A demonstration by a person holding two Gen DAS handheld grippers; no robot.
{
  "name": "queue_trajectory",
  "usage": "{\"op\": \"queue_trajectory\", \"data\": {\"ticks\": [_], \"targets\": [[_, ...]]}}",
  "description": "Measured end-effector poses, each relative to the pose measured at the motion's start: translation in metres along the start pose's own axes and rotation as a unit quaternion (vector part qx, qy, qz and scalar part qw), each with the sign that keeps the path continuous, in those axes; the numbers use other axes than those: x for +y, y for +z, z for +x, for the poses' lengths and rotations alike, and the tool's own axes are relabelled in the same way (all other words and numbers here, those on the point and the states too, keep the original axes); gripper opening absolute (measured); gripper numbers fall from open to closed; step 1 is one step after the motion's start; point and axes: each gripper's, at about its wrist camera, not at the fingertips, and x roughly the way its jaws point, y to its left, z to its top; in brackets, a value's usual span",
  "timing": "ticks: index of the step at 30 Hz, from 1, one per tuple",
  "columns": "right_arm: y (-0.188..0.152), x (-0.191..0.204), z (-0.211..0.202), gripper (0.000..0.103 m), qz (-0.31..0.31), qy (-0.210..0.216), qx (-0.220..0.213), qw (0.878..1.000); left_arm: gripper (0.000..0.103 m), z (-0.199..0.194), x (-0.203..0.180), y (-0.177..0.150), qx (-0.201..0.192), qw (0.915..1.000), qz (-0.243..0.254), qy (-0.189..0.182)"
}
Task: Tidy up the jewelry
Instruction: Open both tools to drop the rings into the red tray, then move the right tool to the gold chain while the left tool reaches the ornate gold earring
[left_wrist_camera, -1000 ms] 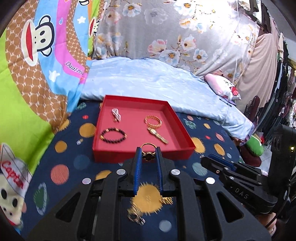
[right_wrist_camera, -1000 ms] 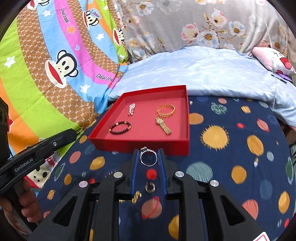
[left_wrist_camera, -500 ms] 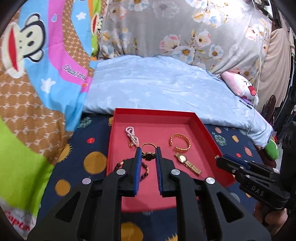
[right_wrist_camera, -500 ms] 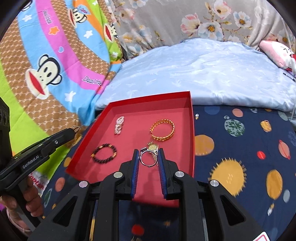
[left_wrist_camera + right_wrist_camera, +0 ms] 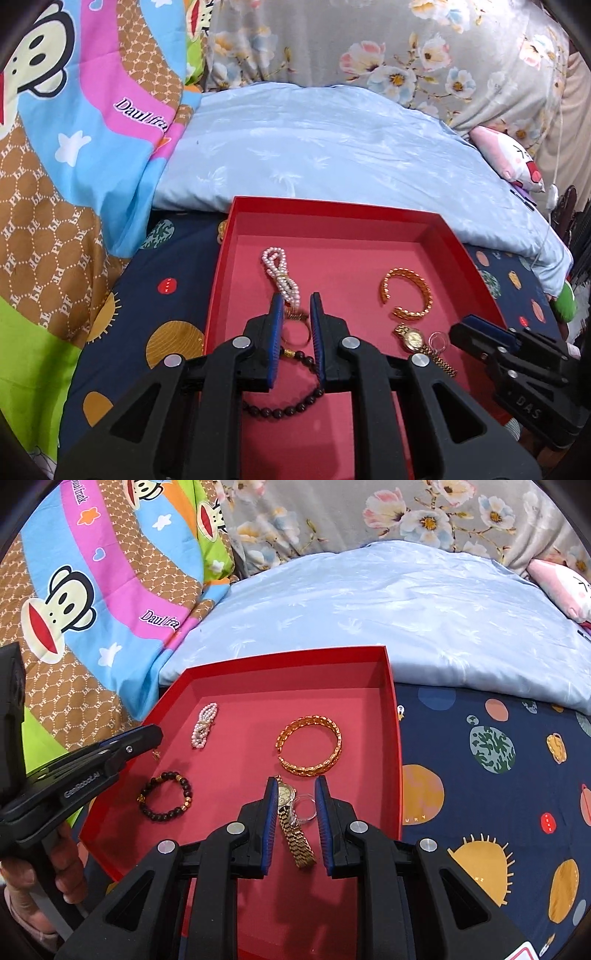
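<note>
A red tray [image 5: 332,204] [image 5: 288,658] lies on the bed with a pearl bracelet [image 5: 279,273], a gold bangle [image 5: 408,295], a gold watch [image 5: 413,338] and a dark bead bracelet [image 5: 291,400] in it. My left gripper [image 5: 295,303] hangs low over the tray's near left part, shut on a gold ring [image 5: 295,332]. In the right wrist view it enters from the left as the left gripper [image 5: 147,735]. My right gripper [image 5: 296,787] is over the watch [image 5: 291,823], shut on a silver ring [image 5: 304,806]. From the left wrist view that right gripper [image 5: 476,332] shows beside the silver ring [image 5: 438,339].
The tray rests on a navy planet-print sheet [image 5: 498,775]. A pale blue blanket [image 5: 332,147] lies behind it, a cartoon monkey quilt [image 5: 92,590] to the left, and a pink plush [image 5: 509,158] at far right. A hand [image 5: 26,882] grips the left tool's handle.
Both grippers have come forward and down from above the sheet in front of the tray to over the tray's inside. Each still holds its ring.
</note>
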Motion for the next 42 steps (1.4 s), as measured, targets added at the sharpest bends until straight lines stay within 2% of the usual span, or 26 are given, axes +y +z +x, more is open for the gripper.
{"op": "queue_trajectory", "data": {"ticks": [1,3,8,9,11,17,20,24,30,36,42], "targets": [[0.0,0.001,-0.003,0.021,-0.002,-0.004,-0.007,1.0,0.015,0.0,0.001,0.0,-0.003,1.0,-0.002,0.003],[0.001,0.002,-0.009,0.021,-0.002,-0.008,-0.014,1.0,0.029,-0.004,0.002,0.001,-0.01,0.9998,-0.002,0.014],[-0.004,0.003,-0.04,0.023,0.007,-0.002,-0.034,0.999,0.041,-0.032,0.005,-0.001,-0.032,0.9992,-0.008,0.02],[-0.009,0.003,-0.05,0.023,0.009,0.001,-0.037,0.999,0.049,-0.042,0.006,-0.004,-0.037,0.9991,-0.012,0.017],[-0.017,0.004,-0.065,0.029,0.014,0.004,-0.042,0.999,0.056,-0.058,0.008,-0.011,-0.042,0.9989,-0.021,0.011],[-0.068,0.004,-0.108,0.032,0.043,0.007,-0.032,0.999,0.056,-0.106,0.007,-0.062,-0.034,0.9991,-0.025,-0.001],[-0.098,0.006,-0.123,0.032,0.045,-0.009,-0.02,0.999,0.056,-0.119,0.008,-0.089,-0.018,0.9994,-0.03,-0.001],[-0.133,0.008,-0.136,0.032,0.055,-0.01,0.001,0.998,0.056,-0.138,0.003,-0.131,0.002,0.9997,-0.021,0.008],[-0.177,0.018,-0.144,0.032,0.058,-0.008,0.026,0.998,0.056,-0.149,-0.006,-0.177,0.031,0.9993,-0.009,0.018],[-0.189,0.03,-0.141,0.032,0.048,0.006,0.037,0.998,0.056,-0.146,-0.009,-0.195,0.042,0.9987,-0.009,0.026],[-0.175,0.045,-0.122,0.032,0.038,0.025,0.041,0.998,0.056,-0.145,-0.005,-0.198,0.046,0.9985,-0.017,0.023]]}}
